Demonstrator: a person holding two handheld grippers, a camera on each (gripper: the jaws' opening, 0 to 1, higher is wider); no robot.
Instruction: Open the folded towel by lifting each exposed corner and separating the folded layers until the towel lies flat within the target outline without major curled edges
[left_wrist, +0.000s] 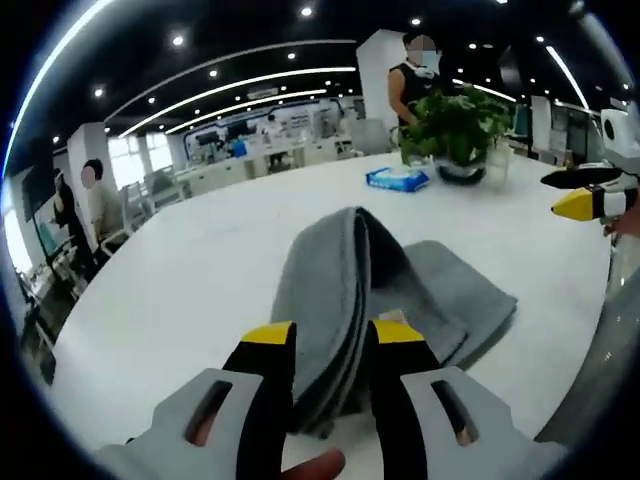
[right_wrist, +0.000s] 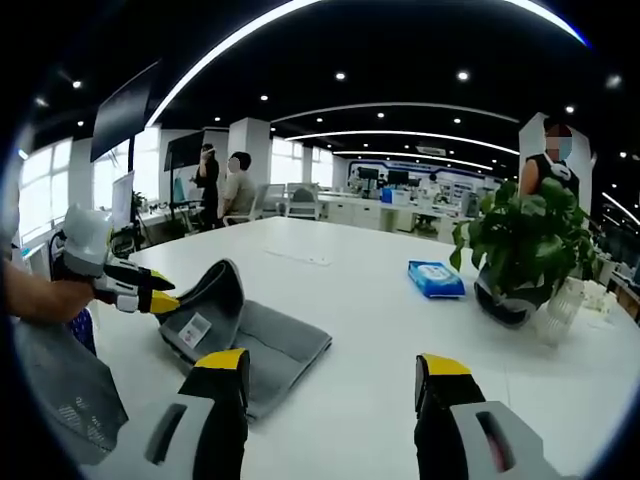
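Two hand-held grippers are at work over a white desk (right_wrist: 380, 330). Nearest, in the left gripper view, the left hand-held gripper (left_wrist: 333, 340) is clenched on a raised fold of the grey towel (left_wrist: 360, 290); several layers stand bunched between its yellow-tipped jaws while the rest of the cloth lies on the desk behind. In the right gripper view, the right hand-held gripper (right_wrist: 330, 375) is released, jaws well apart with nothing between them, hovering beside the towel's flat part. That view also shows the left one pinching the lifted edge, a small label facing out.

To do this step well, I judge the left should carry the pinched layers up and away from the fold line, while the right pins or takes a lower corner so the layers part rather than drag together. No target outline is visible.

Farther off sit a blue wipes packet (right_wrist: 436, 279) and a potted plant (right_wrist: 525, 250); people stand in the office beyond.
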